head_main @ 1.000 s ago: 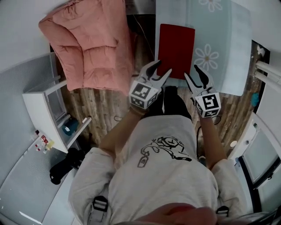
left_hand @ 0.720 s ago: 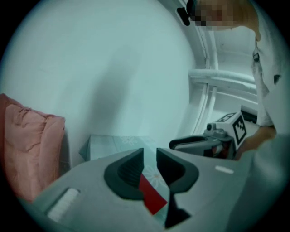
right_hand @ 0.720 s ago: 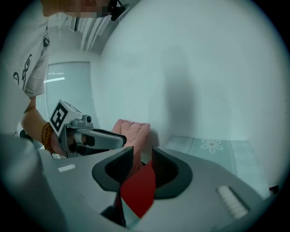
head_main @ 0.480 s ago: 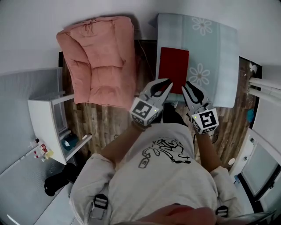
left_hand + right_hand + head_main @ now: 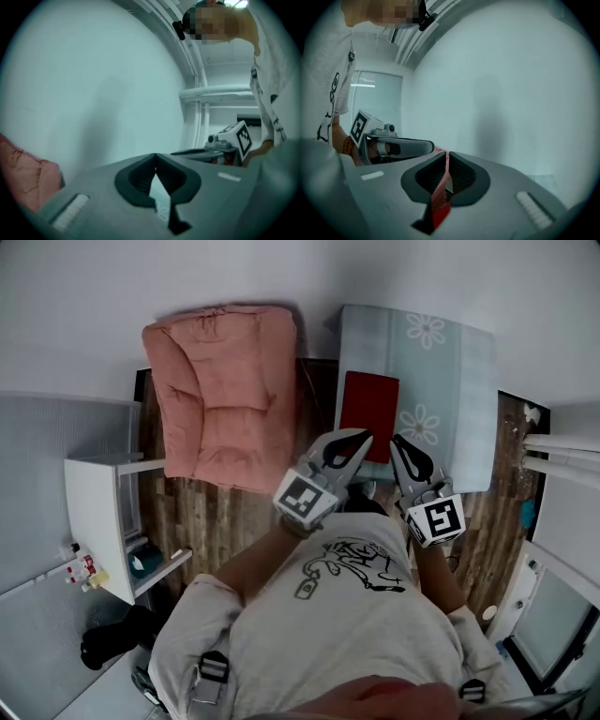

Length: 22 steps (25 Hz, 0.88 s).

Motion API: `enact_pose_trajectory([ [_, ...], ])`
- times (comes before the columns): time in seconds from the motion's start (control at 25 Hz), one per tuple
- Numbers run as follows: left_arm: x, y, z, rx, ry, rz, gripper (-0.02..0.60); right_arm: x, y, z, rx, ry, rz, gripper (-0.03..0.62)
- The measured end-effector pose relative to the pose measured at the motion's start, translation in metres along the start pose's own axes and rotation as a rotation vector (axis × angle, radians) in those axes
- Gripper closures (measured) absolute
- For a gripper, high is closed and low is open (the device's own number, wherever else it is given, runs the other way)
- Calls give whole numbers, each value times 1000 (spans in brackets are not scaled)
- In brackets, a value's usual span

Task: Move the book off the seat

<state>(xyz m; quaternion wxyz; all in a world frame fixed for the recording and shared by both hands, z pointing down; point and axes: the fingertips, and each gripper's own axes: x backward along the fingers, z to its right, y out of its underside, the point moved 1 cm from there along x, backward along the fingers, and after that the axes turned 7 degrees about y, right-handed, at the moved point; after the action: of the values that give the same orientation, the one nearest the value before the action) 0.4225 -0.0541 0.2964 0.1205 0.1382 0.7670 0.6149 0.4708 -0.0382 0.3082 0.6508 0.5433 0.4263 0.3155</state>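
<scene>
A dark red book (image 5: 370, 412) lies flat on the pale blue seat (image 5: 450, 399) with a daisy pattern, near its left edge. Both grippers hang in the air well above the seat's front edge, side by side and apart from the book. My left gripper (image 5: 364, 435) is shut with nothing in it, its tips (image 5: 155, 157) meeting against the white wall. My right gripper (image 5: 399, 441) has just been closing and is shut, with nothing between its jaws (image 5: 446, 155). A strip of the red book (image 5: 438, 207) shows far below through the slit behind the tips.
A pink padded chair (image 5: 225, 390) stands left of the seat on the wood floor (image 5: 192, 507). A white shelf unit (image 5: 98, 521) is at the left and white pipes (image 5: 562, 446) at the right. A white wall runs behind both seats.
Both grippers went from wide open to shut, with nothing in them. They rose away from the book, and the seat and the book now look smaller and farther below.
</scene>
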Motion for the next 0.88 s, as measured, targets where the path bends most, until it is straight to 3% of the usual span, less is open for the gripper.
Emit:
enact_pose_trajectory([
  [0.4,6,-52,18,-47,22,41,581,18,-53,-14,28,-2,92,587],
  [0.88,9,-73,34,-57,45,73,581,31,-84,-23,55,1,135,588],
])
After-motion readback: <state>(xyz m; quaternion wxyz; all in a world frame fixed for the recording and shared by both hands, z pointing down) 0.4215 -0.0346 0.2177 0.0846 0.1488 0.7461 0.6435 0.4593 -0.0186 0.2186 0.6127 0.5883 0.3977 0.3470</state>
